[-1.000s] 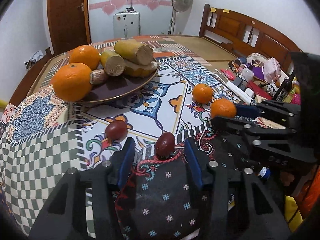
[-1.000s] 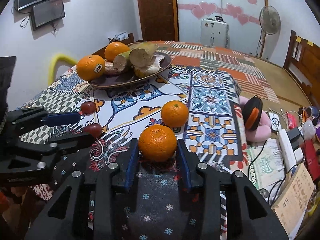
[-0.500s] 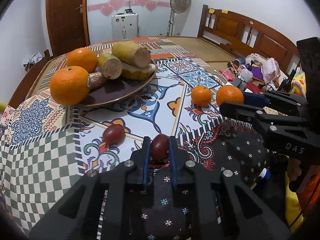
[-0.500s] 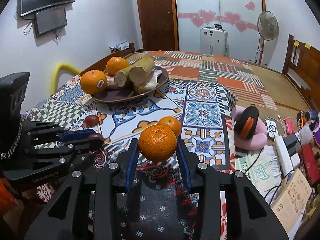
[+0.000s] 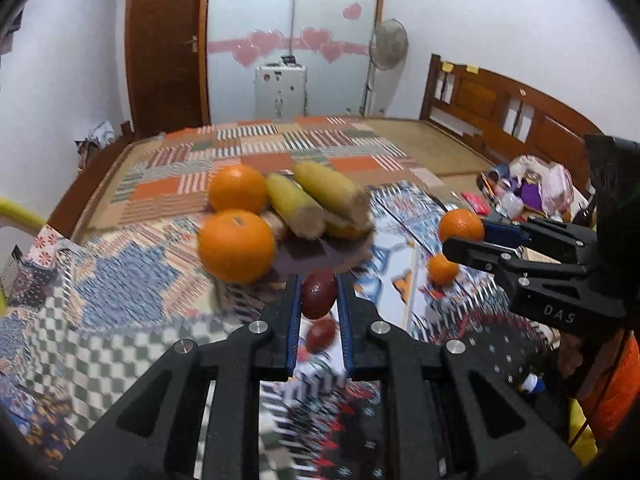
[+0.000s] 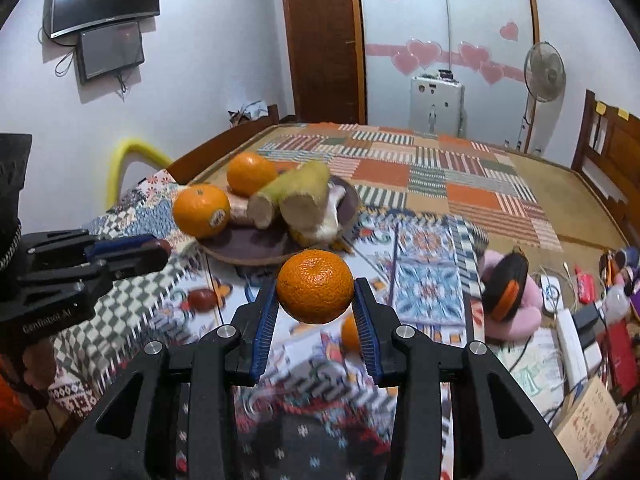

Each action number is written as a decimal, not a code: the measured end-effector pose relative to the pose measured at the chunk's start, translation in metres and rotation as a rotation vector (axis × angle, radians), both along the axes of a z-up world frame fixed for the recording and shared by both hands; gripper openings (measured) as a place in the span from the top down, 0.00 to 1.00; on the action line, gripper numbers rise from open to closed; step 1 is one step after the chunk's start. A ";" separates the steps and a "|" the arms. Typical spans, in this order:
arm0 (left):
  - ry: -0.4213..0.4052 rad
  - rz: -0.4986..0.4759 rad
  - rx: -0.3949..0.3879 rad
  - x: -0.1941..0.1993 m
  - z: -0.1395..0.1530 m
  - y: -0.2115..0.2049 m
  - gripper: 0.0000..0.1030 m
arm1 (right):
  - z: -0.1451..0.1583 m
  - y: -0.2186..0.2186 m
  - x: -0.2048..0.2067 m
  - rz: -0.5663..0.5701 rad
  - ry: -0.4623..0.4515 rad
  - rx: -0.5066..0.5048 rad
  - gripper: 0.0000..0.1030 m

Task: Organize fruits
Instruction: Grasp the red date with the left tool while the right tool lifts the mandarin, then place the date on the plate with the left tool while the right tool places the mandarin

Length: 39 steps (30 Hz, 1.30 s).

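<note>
So the room is a white-walled bedroom with a dark wooden door point(image 6: 322, 40), a pale wardrobe front with pink heart stickers point(image 6: 448, 58) across it, two black screens point(image 6: 105, 22) mounted on the wall to the left in the right wrist view, and a standing fan point(image 6: 545, 72) off to the right. Most of the space is a big bed point(image 6: 420, 172) covered in a busy patchwork quilt of stripes, tiles and checks, with a carved wooden headboard point(image 5: 508, 120) at the far right side. That quilt is basically the work surface. Along its right edge there's a heap of clutter point(image 6: 580, 320): cables, papers, small bottles, plus a pink cushion with a black and orange headset point(image 6: 505, 286) on it. Near the middle of the bed sits a dark brown plate point(image 6: 256, 246) holding two big oranges point(image 6: 202, 211) and some yellowish root-looking chunks point(image 6: 296, 196). The right gripper point(image 6: 316, 308) is clenched around a mandarin point(image 6: 315, 286), pads pressing both sides, held up off the quilt just in front of the plate. Another small mandarin point(image 5: 442, 268) is lying on the quilt below it. The left gripper point(image 5: 319, 304) is squeezed tight on a dark red fruit point(image 5: 319, 293), also lifted clear of the quilt, close to the plate's near rim. A second red fruit point(image 6: 202, 299) lies on the quilt under it. Lots of motion blur on the fabric.
</note>
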State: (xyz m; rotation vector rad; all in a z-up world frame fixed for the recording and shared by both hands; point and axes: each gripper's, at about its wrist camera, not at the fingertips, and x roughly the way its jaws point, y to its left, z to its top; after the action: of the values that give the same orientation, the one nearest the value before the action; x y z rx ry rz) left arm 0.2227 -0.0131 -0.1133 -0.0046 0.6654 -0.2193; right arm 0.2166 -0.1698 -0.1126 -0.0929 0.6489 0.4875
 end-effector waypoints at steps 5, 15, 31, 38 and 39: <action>-0.032 0.036 0.001 0.012 0.014 0.017 0.83 | 0.012 0.015 0.012 0.022 -0.032 -0.003 0.66; -0.043 0.059 0.009 0.044 0.014 0.036 0.83 | 0.022 0.044 0.036 0.074 -0.068 -0.041 0.66; 0.050 0.016 -0.016 0.115 -0.001 0.035 0.83 | 0.013 0.069 0.081 0.127 -0.050 -0.144 0.66; 0.096 -0.010 0.001 0.132 -0.010 0.032 0.83 | 0.008 0.074 0.087 0.141 -0.028 -0.157 0.66; 0.101 -0.014 -0.003 0.134 -0.010 0.031 0.83 | 0.008 0.075 0.087 0.143 -0.027 -0.163 0.66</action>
State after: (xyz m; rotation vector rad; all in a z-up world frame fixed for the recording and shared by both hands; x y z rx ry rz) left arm 0.3566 0.0176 -0.1233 -0.0136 0.7656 -0.2344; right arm 0.3036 -0.0950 -0.1046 -0.3008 0.6572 0.5700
